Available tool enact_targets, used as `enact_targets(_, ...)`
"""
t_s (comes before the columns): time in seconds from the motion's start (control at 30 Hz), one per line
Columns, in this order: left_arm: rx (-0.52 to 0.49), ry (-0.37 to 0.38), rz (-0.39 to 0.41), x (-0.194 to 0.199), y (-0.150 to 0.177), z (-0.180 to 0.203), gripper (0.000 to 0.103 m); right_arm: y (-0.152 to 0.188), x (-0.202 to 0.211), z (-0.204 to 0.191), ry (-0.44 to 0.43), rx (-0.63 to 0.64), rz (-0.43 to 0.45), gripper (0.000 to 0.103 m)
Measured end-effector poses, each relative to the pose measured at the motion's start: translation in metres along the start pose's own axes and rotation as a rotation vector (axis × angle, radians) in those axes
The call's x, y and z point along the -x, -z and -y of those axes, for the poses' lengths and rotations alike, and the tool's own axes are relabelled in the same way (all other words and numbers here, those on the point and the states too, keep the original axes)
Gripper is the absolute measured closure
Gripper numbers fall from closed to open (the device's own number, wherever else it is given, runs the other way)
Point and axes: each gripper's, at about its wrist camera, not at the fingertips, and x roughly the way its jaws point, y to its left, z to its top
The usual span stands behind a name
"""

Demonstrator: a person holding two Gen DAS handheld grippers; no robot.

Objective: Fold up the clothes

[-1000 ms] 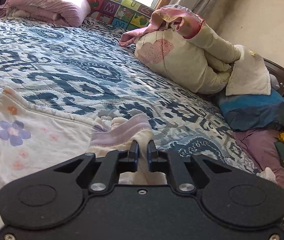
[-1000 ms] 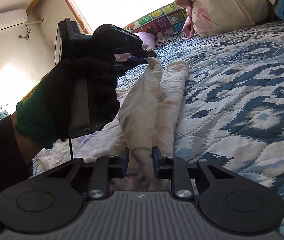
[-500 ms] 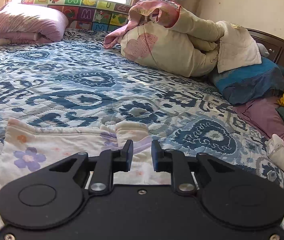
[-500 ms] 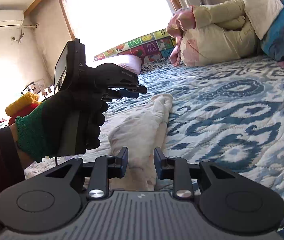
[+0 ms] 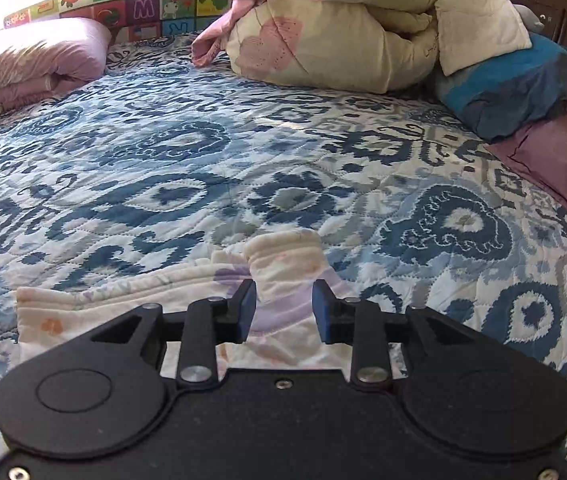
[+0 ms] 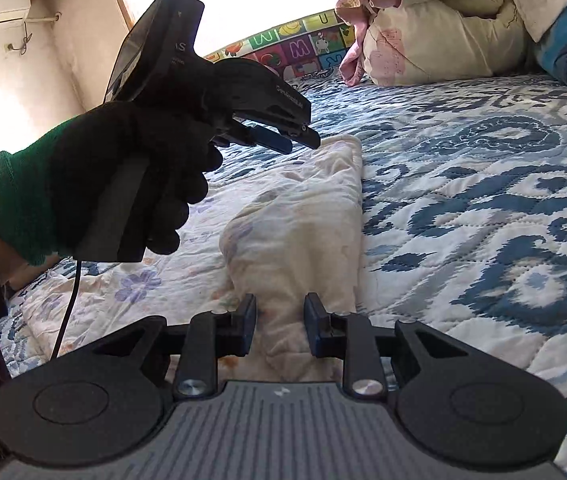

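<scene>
Both grippers' jaws gape, gripping nothing; floral garment (image 5: 283, 276) seemingly folded, partly hidden.

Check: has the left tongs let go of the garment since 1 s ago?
Yes. The left tongs are open now, and the garment lies on the quilt, no longer lifted.

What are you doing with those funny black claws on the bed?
A person is folding clothes using a gripper in each hand. A floral garment lies on the blue patterned bedspread, with one long part folded over along its edge. The left gripper and the right gripper are both open just above the cloth, holding nothing. In the right camera you can see the gloved left hand holding its gripper over the far end of the fold. Rolled bedding sits at the back.
</scene>
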Motion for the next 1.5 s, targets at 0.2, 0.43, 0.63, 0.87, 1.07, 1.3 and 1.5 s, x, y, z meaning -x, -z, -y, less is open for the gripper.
enact_targets(0.2,0.253,0.081,-0.08,-0.052,-0.005,-0.028,0.079,-0.001,0.002,0.003,-0.013,-0.003,0.016,0.075)
enact_targets(0.43,0.265,0.044,-0.023,-0.04,-0.003,-0.025,0.098,-0.002,0.002,0.002,-0.025,-0.001,0.024,0.073)
enact_targets(0.63,0.196,-0.073,-0.034,-0.04,-0.005,-0.015,0.079,-0.001,0.003,0.003,-0.029,0.003,0.024,0.073)
enact_targets(0.87,0.003,0.018,0.044,-0.03,-0.03,0.021,0.078,0.001,0.006,0.004,-0.023,0.009,0.037,0.073)
enact_targets(1.07,-0.016,-0.078,-0.126,-0.086,-0.025,0.011,0.079,0.004,0.005,0.006,-0.025,0.019,0.033,0.074)
enact_targets(1.3,-0.049,-0.036,-0.016,-0.011,-0.018,0.023,0.08,0.002,0.004,0.005,-0.023,0.008,0.029,0.074)
enact_targets(1.5,-0.162,-0.007,-0.044,0.008,0.027,0.037,0.08,0.003,0.006,0.01,-0.031,-0.011,0.028,0.074)
